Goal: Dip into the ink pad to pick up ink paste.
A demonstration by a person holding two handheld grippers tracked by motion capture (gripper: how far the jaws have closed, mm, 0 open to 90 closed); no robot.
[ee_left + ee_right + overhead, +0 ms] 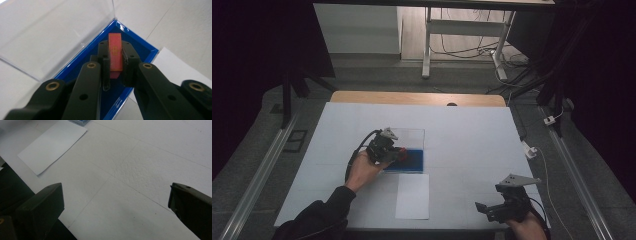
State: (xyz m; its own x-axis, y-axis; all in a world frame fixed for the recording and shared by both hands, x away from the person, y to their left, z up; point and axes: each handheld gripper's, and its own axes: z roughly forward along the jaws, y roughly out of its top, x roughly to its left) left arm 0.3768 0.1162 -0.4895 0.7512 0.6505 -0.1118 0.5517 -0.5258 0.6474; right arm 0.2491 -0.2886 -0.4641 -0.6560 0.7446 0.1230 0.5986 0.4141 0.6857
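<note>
My left gripper is shut on a thin red card with a small gold square printed on it. It holds the card upright over the blue tray, which has a clear upright lid. From above, the left gripper reaches from the left over the blue tray near the table's middle. My right gripper rests at the front right of the table. Its jaws stand wide apart in the right gripper view, with only the white table surface between them.
A white sheet of paper lies just in front of the tray, and its corner shows far off in the right gripper view. The white table cover ends at a wooden strip along the back.
</note>
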